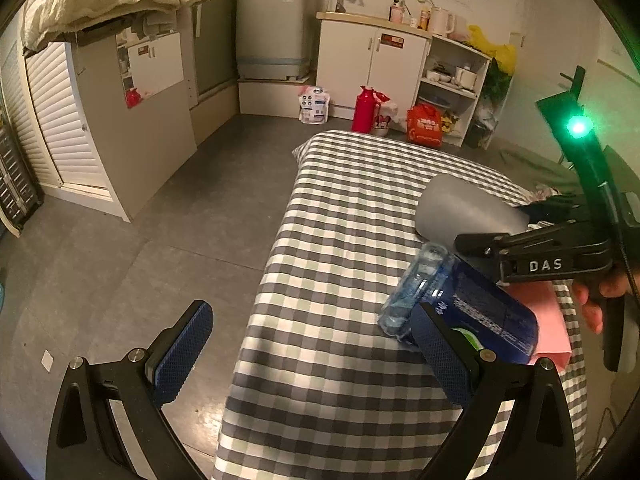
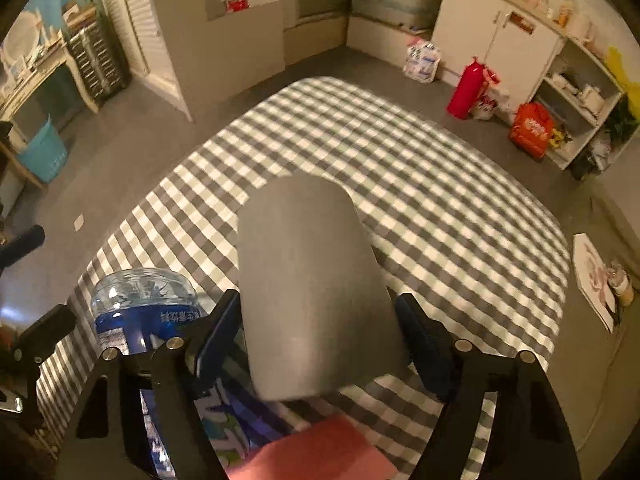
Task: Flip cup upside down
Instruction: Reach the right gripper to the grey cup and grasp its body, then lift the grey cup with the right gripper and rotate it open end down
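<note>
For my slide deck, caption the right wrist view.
Right tongs grip a grey cup above the checkered tablecloth, beside a blue bottle.

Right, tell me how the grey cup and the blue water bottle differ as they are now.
The grey cup is opaque and plain; the blue water bottle is clear plastic with a printed blue label. The cup is held up between the fingers of the right gripper, tilted off the checked table; the bottle lies on its side on the cloth. The cup flares toward one end; the bottle is a ribbed cylinder. Both sit near the pink box.
</note>
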Tool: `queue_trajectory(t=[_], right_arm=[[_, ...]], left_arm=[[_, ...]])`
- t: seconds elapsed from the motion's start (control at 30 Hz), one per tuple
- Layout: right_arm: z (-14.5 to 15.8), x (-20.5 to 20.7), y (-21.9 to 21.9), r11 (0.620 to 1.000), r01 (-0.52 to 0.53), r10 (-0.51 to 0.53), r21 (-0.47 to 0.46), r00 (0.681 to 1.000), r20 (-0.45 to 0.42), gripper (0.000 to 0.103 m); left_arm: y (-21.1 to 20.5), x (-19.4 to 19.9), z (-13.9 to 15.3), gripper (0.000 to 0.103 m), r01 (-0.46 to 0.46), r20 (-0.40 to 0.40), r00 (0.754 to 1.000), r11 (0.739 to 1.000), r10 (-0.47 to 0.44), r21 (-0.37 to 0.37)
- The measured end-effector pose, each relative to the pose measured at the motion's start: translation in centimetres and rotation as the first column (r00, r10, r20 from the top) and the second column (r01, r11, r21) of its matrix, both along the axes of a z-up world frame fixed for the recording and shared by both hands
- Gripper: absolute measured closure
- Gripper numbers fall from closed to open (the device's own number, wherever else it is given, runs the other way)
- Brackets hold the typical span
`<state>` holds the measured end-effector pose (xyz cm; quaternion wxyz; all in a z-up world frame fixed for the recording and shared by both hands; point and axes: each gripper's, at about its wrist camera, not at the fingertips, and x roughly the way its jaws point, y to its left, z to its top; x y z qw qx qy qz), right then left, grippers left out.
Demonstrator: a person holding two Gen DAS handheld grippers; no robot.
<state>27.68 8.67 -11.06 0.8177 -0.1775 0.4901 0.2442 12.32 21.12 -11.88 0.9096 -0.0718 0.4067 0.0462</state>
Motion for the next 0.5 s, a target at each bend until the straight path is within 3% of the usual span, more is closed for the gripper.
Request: queue_trajectory(t=[0.13,0.5], right_arm=[[2.3,-1.9,-0.9,1.000,0.024,-0.024,-0.002,0.995,0.092,0.029],[10.1,-9.5,-2.3,0.997,0.031,-0.044,0.064,0.975,0.218,0.031]], left_arm=[[-0.3,-0.4,0.4,0.001,0.015,0.006,1.000,1.000,-0.015,-0.001],[-0.1,-2.6,2.5,0.001,0.003,0.053,0.999,1.000,-0.005,0.023]])
